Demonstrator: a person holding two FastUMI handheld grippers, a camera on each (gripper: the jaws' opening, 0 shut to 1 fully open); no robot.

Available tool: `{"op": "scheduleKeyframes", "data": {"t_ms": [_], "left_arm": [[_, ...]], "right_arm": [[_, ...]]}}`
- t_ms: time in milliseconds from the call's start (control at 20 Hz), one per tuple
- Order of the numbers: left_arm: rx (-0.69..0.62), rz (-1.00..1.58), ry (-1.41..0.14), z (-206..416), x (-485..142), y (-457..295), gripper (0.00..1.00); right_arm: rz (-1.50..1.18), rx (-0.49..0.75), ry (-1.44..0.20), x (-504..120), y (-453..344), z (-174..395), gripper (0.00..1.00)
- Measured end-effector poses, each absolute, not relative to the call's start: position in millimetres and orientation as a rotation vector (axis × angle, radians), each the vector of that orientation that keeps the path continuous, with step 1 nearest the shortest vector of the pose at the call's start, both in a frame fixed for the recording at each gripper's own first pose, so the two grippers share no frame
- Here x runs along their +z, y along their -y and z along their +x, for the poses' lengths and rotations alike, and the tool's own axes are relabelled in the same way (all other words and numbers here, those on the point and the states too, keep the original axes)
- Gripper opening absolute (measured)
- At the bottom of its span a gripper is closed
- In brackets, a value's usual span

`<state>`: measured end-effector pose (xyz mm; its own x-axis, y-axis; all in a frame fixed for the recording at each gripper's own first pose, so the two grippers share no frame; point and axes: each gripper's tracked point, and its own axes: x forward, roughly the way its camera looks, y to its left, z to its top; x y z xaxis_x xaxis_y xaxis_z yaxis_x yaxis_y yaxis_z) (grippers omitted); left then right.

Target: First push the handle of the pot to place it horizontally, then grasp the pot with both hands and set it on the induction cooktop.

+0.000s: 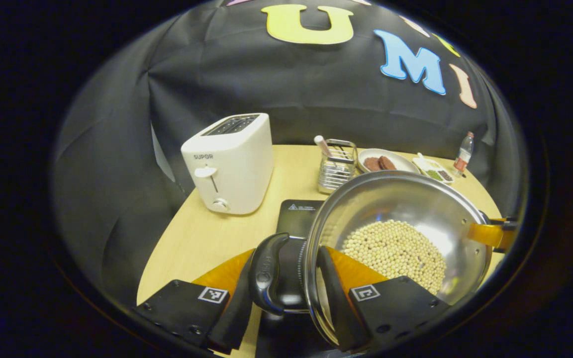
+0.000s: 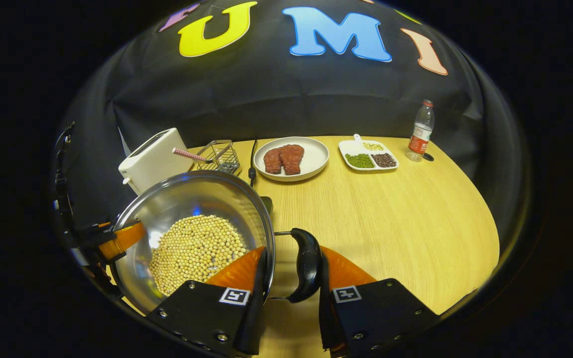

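Warm dim light, glare inside pot (image 1: 416, 209), fisheye-bent edges

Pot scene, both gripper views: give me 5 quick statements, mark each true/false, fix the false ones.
1. The pot holds pale round beans. True.
2. The pot has a lid on. False: it is open, with the beans in plain sight.
3. The left gripper has one finger outside the pot's handle and one inside the rim. True.
4. The plate behind the pot is bare. False: two dark reddish slabs of food lie on it.
5. The toaster lies on its side. False: it stands upright, slots up, on the table.
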<state>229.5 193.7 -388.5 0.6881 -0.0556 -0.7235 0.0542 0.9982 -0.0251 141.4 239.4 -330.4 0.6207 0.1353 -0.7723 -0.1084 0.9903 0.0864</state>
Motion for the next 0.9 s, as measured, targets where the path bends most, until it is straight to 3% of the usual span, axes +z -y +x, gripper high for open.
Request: {"op": "scheduleKeyframes", "data": {"t_ms": [50, 200, 250, 300, 450, 550, 700, 900], "left_arm": [[-0.059, 0.0, -0.806, 232.4, -388.7, -196.1, 0.71], [-0.07, -0.007, -0.795, 239.9, -389.6, -200.7, 0.75], [-0.07, -0.014, -0.79, 241.0, -391.2, -201.7, 0.72], [-0.068, -0.03, -0.78, 240.8, -390.4, -202.0, 0.76], [-0.019, -0.071, -0.71, 236.6, -374.9, -208.9, 0.84], [0.042, -0.071, -0.639, 233.6, -351.0, -219.7, 0.96], [0.099, -0.058, -0.501, 225.1, -297.0, -220.5, 0.98], [0.077, -0.048, -0.362, 205.6, -216.3, -174.0, 0.98]], "right_arm": [[0.03, 0.143, -0.893, -331.6, -241.9, 144.1, 0.46], [0.031, 0.142, -0.897, -333.5, -239.8, 140.3, 0.46], [0.027, 0.145, -0.893, -334.0, -240.5, 143.6, 0.48], [0.026, 0.149, -0.889, -334.0, -241.2, 143.2, 0.49], [0.009, 0.16, -0.774, -309.1, -235.0, 154.5, 0.67], [-0.005, 0.157, -0.688, -285.1, -223.3, 156.1, 0.97], [-0.008, 0.15, -0.583, -249.1, -197.7, 154.6, 0.97], [-0.034, 0.129, -0.447, -191.3, -145.3, 139.5, 0.96]]}}
